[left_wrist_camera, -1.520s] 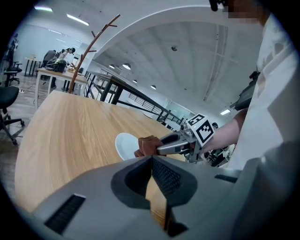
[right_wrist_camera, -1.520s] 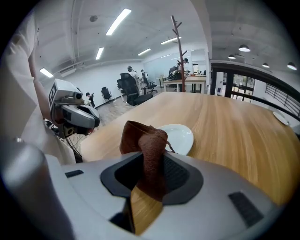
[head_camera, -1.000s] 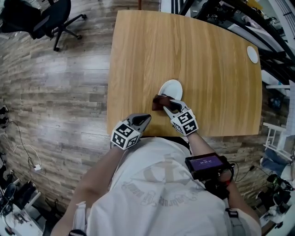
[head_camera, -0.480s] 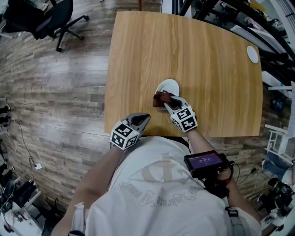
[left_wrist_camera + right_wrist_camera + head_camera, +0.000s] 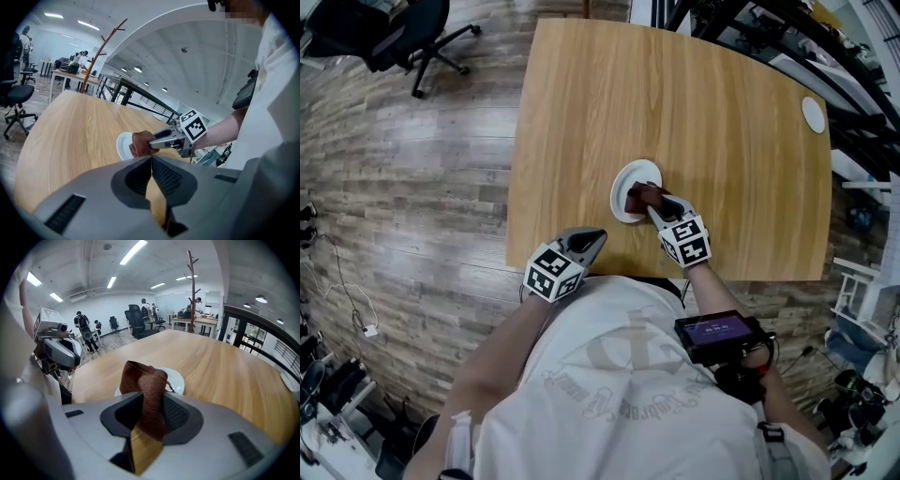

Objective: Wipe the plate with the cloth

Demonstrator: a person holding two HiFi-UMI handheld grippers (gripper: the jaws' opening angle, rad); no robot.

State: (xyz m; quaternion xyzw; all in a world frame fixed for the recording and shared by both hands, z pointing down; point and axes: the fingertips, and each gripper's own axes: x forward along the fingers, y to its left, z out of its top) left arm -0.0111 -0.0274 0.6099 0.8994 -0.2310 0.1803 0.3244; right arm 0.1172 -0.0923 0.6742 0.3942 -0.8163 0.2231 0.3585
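Right hand-held gripper (image 5: 654,202) has carried the cloth (image 5: 638,196) onto the plate (image 5: 622,183).

light: bright, even, ceiling strip lights (image 5: 133,251) | shadows: soft | edges: fisheye bending, dark vignette | focus: sharp

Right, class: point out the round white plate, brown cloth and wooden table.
round white plate (image 5: 621,188), head view, bare left rim.
brown cloth (image 5: 146,386), right gripper view, bunched middle.
wooden table (image 5: 712,112), head view, bare top.
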